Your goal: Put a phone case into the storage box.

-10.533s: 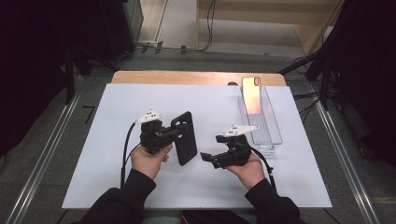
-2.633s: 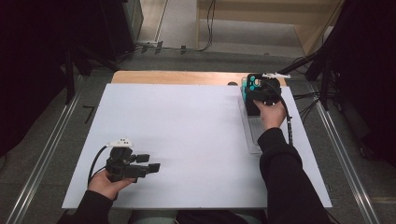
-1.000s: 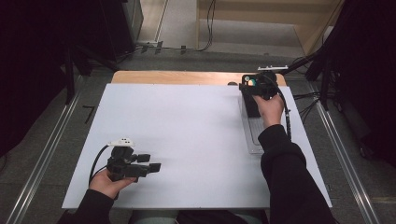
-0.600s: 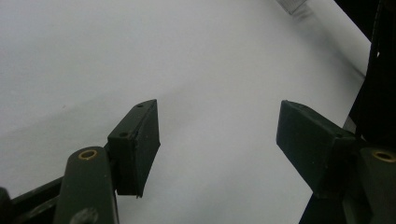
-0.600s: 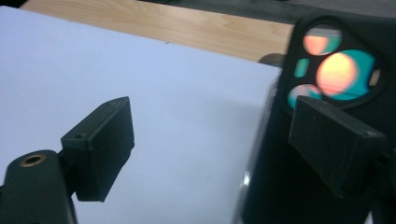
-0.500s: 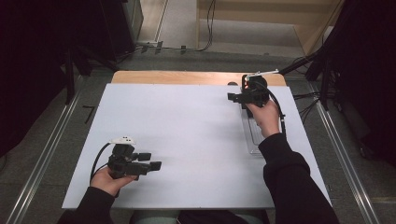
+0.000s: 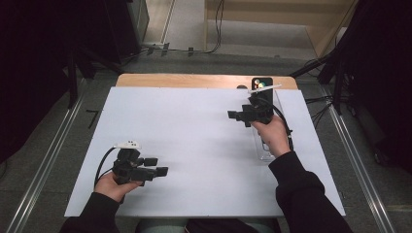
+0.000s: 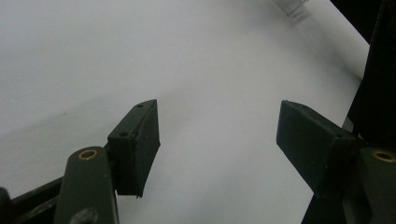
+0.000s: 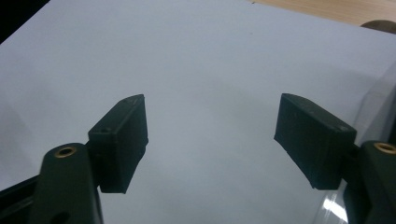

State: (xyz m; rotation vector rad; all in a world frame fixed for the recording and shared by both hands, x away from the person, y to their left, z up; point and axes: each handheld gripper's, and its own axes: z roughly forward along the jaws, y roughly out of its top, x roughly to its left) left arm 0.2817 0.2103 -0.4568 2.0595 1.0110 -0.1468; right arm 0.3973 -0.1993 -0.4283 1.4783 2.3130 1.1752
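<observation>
Right gripper (image 7: 234, 115), held in a person's hand in the upper right of the high view, has its jaws spread apart with nothing between them (its own view (image 9: 210, 135) shows bare white sheet in the gap). Just right of it lies a clear tray (image 7: 265, 145), and a dark phone (image 7: 262, 83) stands at the tray's far end, near the gripper but not touched. Left gripper (image 7: 158, 166), in the lower left, is likewise released and empty (image 8: 217, 140), hovering over the white table sheet (image 7: 194, 136), well apart from the phone.
</observation>
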